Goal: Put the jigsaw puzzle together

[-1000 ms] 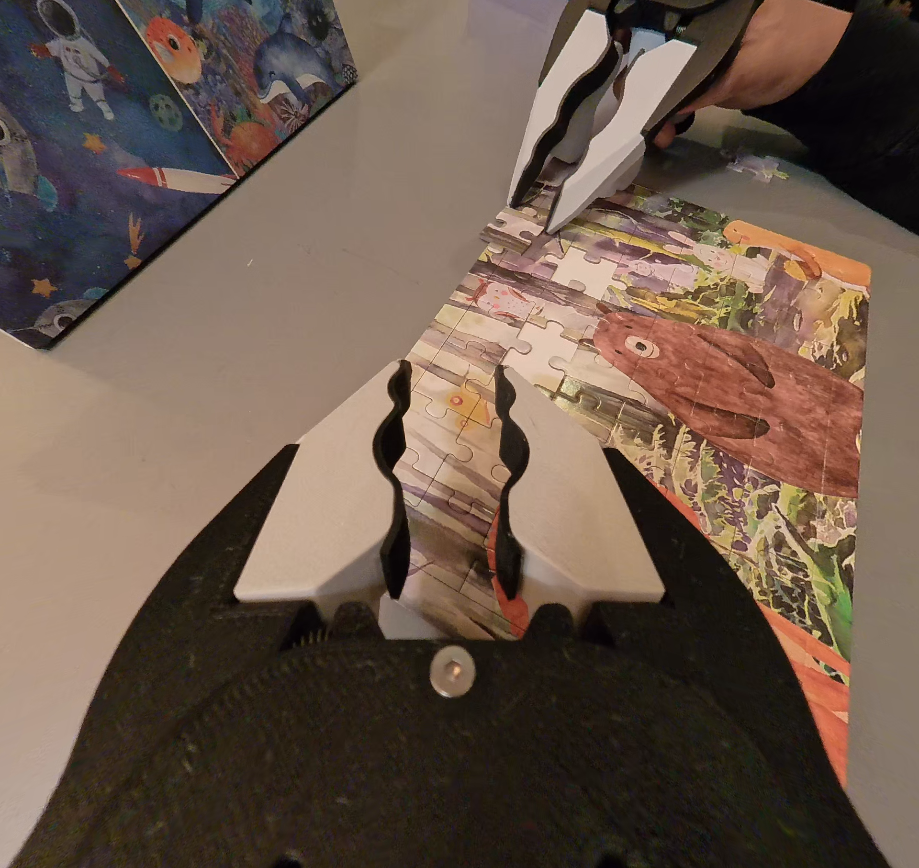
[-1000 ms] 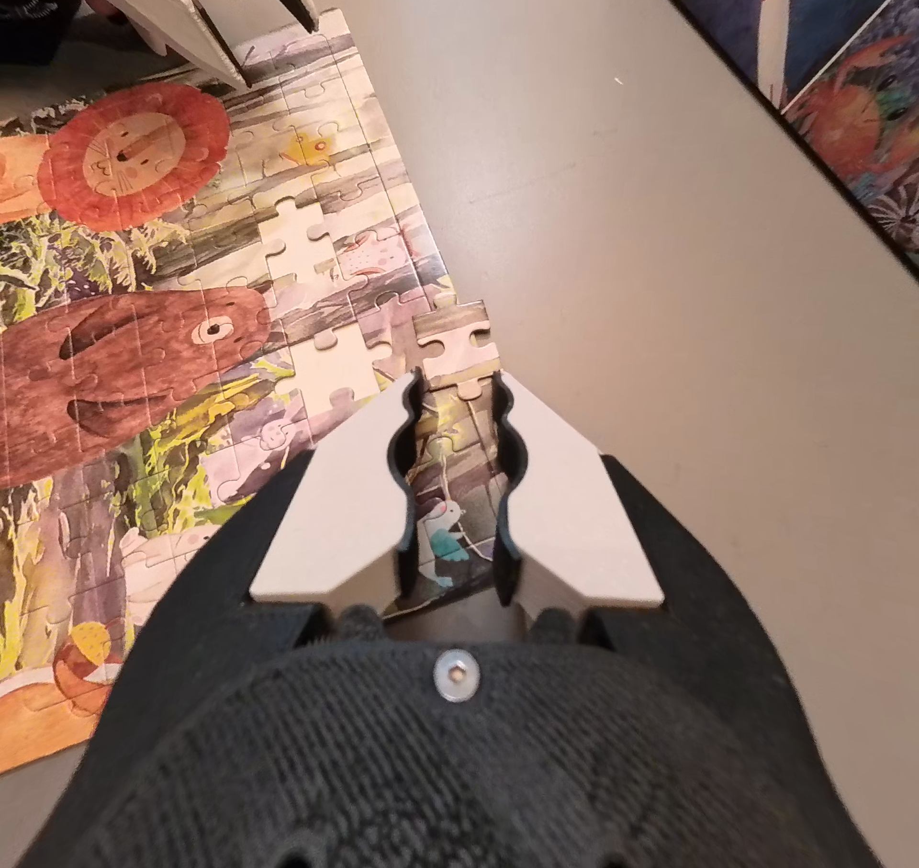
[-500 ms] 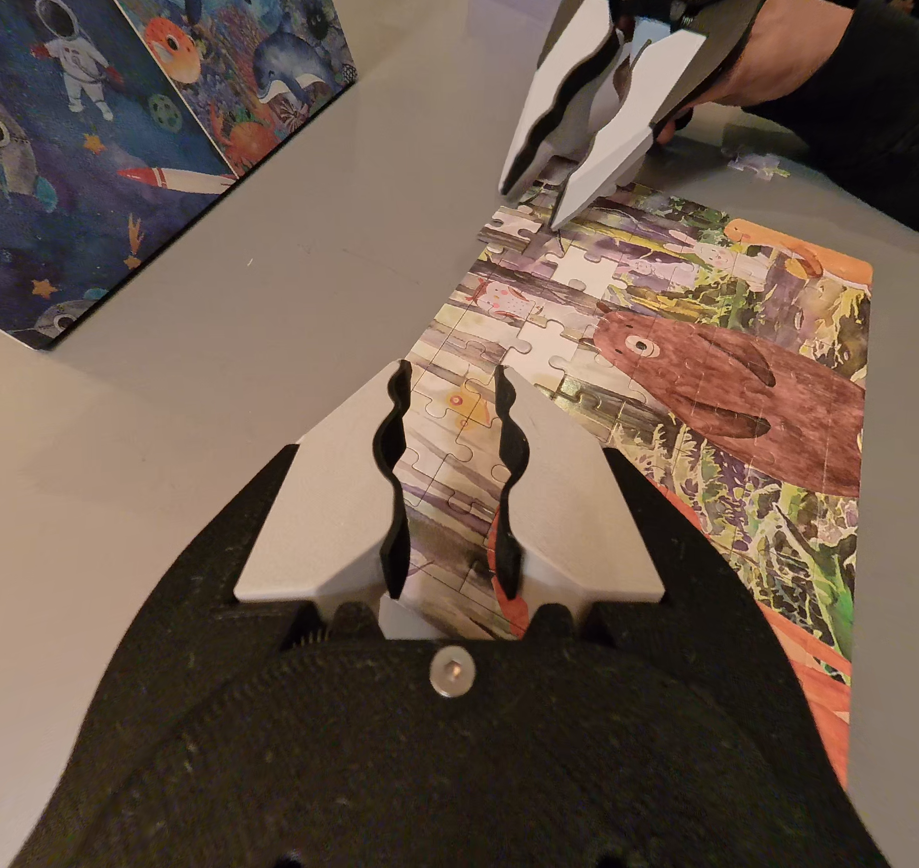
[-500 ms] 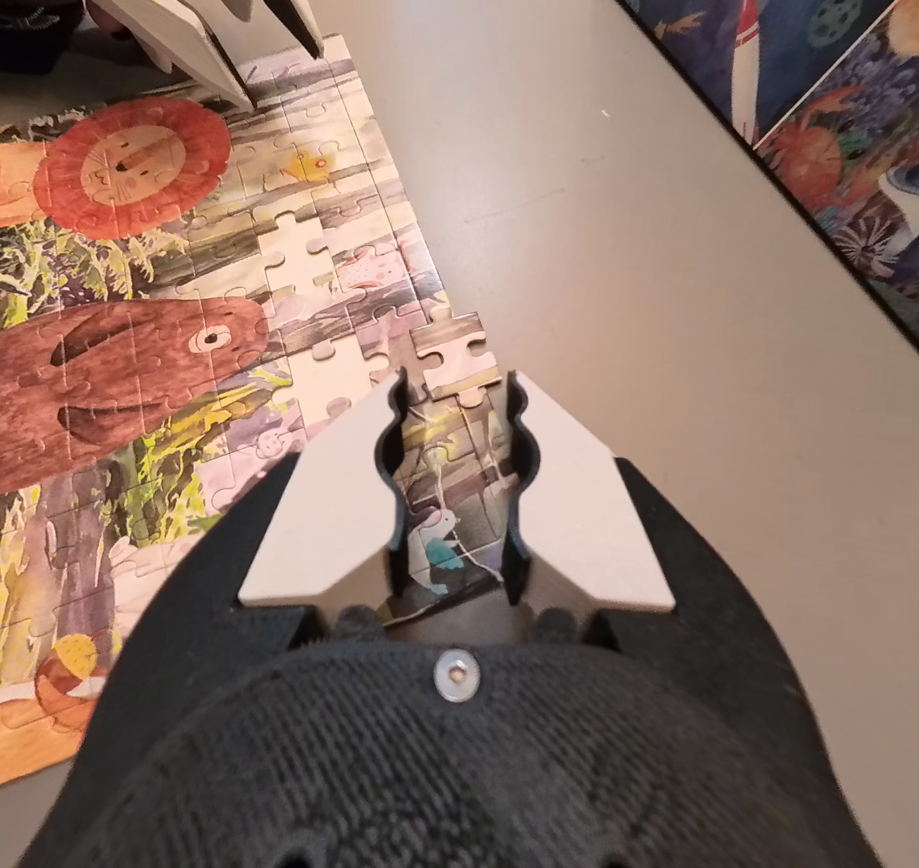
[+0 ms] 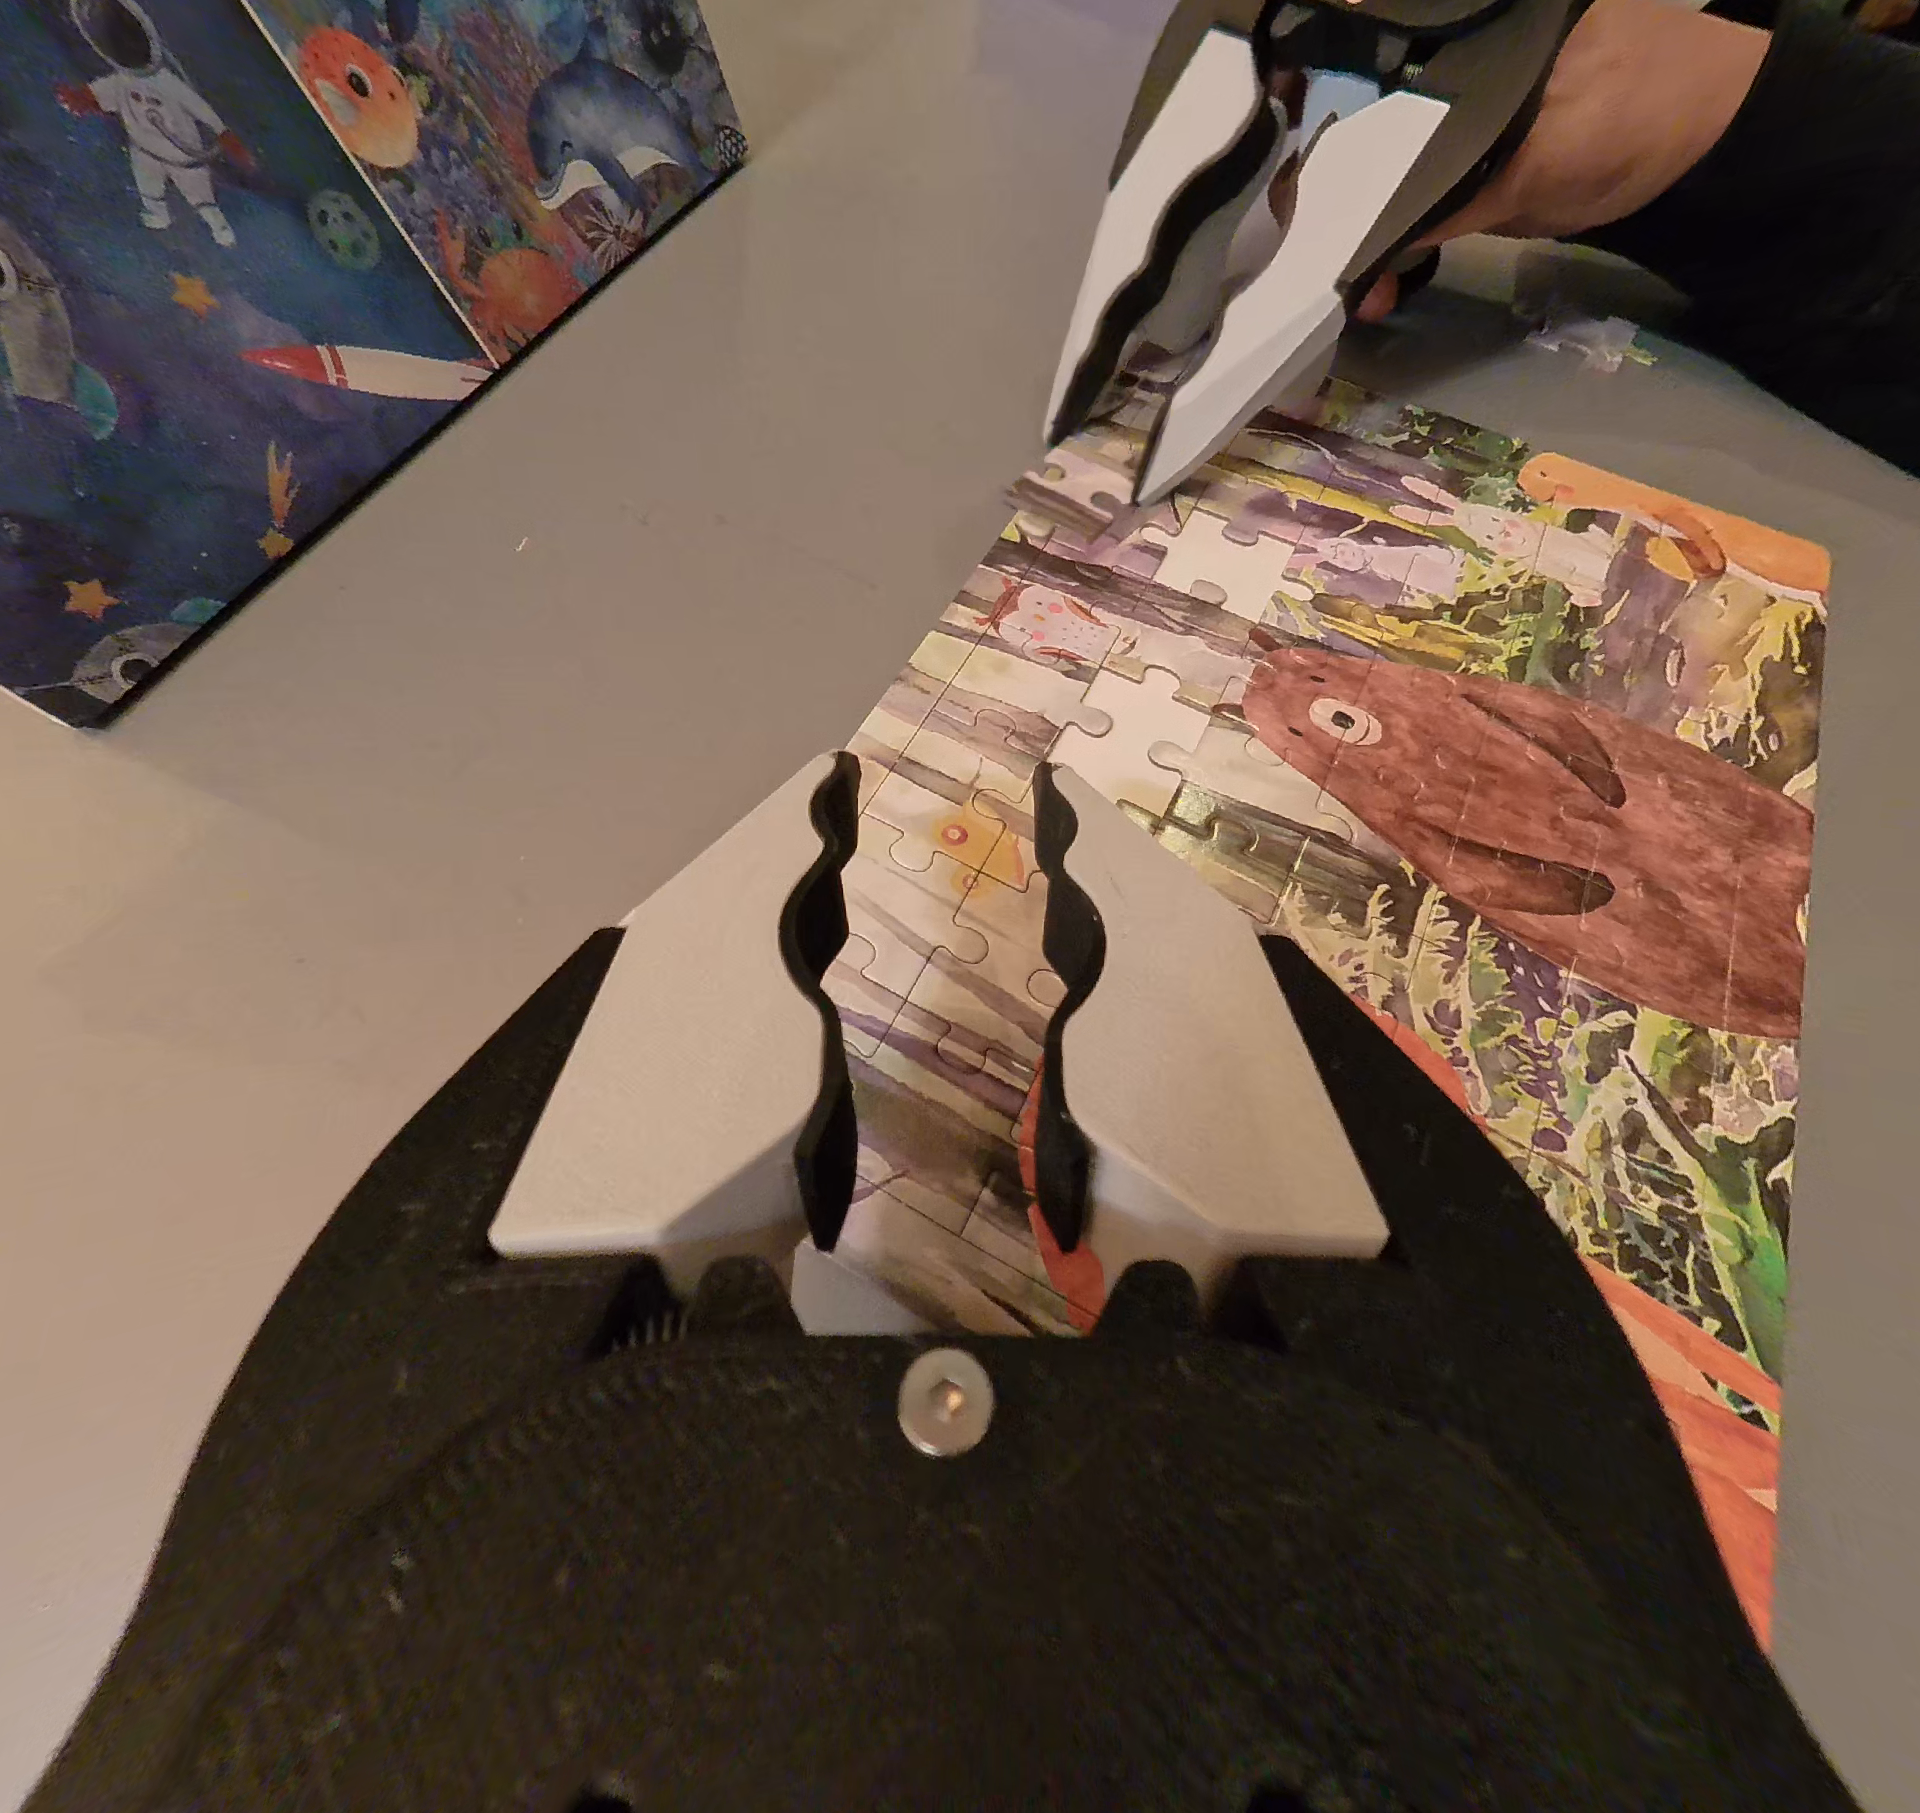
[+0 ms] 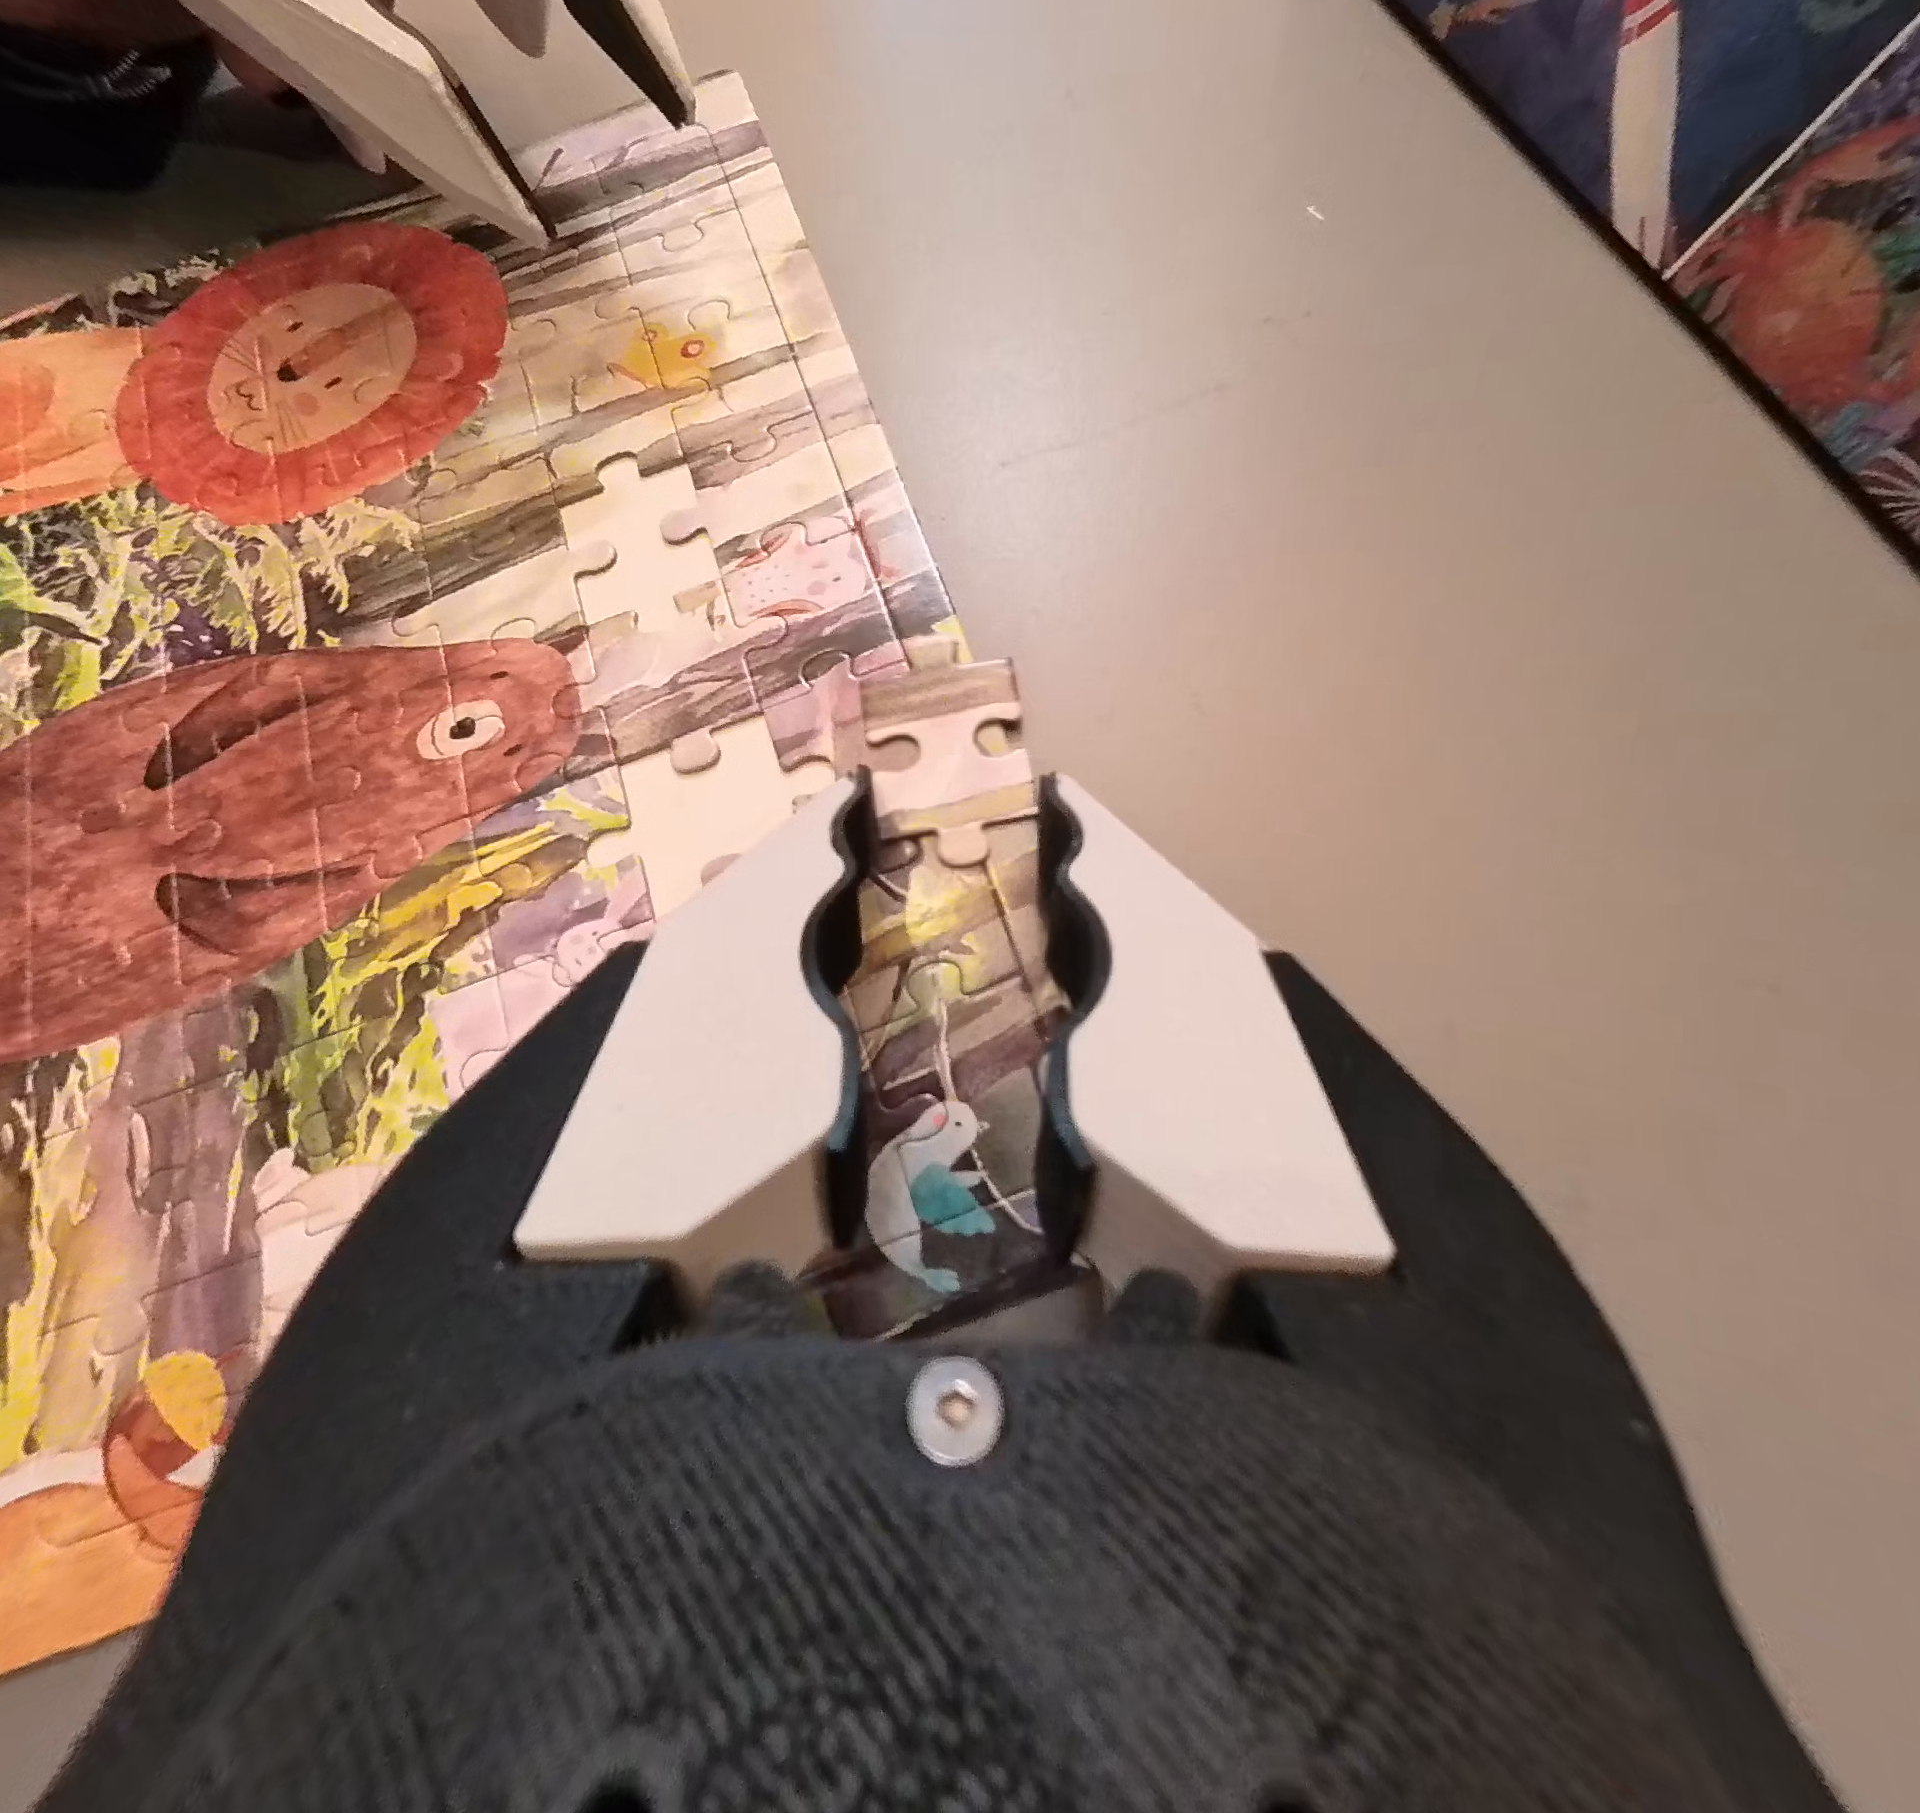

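The jigsaw puzzle (image 5: 1455, 828) lies mostly assembled on the grey table, with a lion and a brown animal; it also shows in the right wrist view (image 6: 312, 724). Two piece-shaped gaps (image 5: 1216, 558) (image 5: 1132, 724) show pale near its left edge. A loose piece (image 6: 940, 724) lies askew on the puzzle's edge, just beyond my right gripper's tips, and shows in the left wrist view (image 5: 1070, 506). My right gripper (image 6: 954, 778) is open and empty, low over that edge (image 5: 1107, 464). My left gripper (image 5: 943, 776) is open and empty above the near corner (image 6: 613, 174).
A picture box (image 5: 208, 257) with an astronaut and sea animals stands to the left of the puzzle (image 6: 1714, 101). A few loose pieces (image 5: 1579, 340) lie beyond the puzzle's far edge. A hand (image 5: 1621, 132) holds the right gripper. Bare grey table (image 5: 623, 620) lies between box and puzzle. The left gripper's tips are roughly 15 centimeters from the right gripper's. The jigsaw puzzle (image 5: 1455, 828) sits 11 centimeters or so from the ends of my left fingers. It turns up in the right wrist view (image 6: 305, 713) as well.
My right gripper drew back a little with its jaws wider, then closed in on the loose piece again; the piece turned slightly. My left gripper has not moved.
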